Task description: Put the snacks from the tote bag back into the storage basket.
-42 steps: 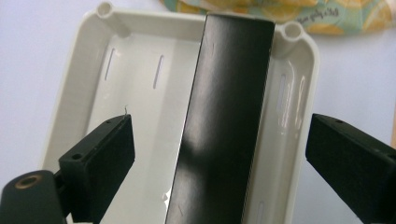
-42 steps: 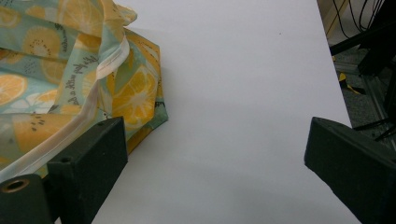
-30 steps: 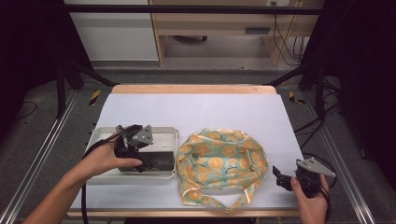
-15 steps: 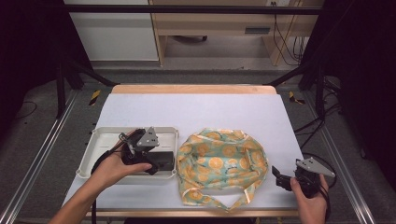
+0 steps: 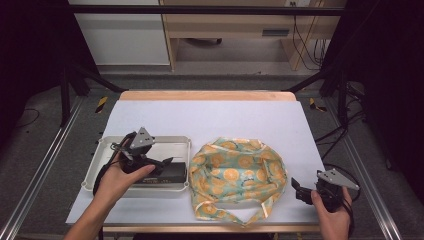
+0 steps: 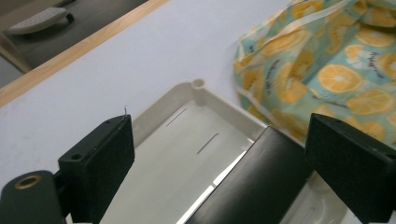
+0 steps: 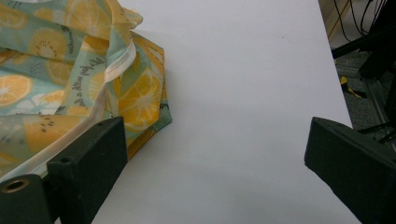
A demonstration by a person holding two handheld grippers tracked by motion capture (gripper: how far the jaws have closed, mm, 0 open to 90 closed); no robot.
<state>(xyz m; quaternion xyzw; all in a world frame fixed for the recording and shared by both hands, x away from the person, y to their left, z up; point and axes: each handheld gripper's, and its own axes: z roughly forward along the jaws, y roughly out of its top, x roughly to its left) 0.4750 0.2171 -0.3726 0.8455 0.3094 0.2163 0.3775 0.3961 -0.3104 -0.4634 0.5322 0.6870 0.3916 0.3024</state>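
Your left gripper (image 6: 219,163), jaws apart, straddles the black box (image 6: 254,186) lying in the white tray (image 5: 172,145), while your right gripper (image 5: 299,187) waits open beside the orange-print bag (image 5: 237,172).

A teal bag (image 5: 237,175) printed with orange slices (white trim), a cream tray (image 5: 170,146), a black box (image 6: 254,186)

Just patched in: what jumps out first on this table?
The orange-print fabric bag lies crumpled at the table's near middle. Left of it, a white tray holds a black box, with the open left gripper over it. The right gripper is open near the bag's right edge.
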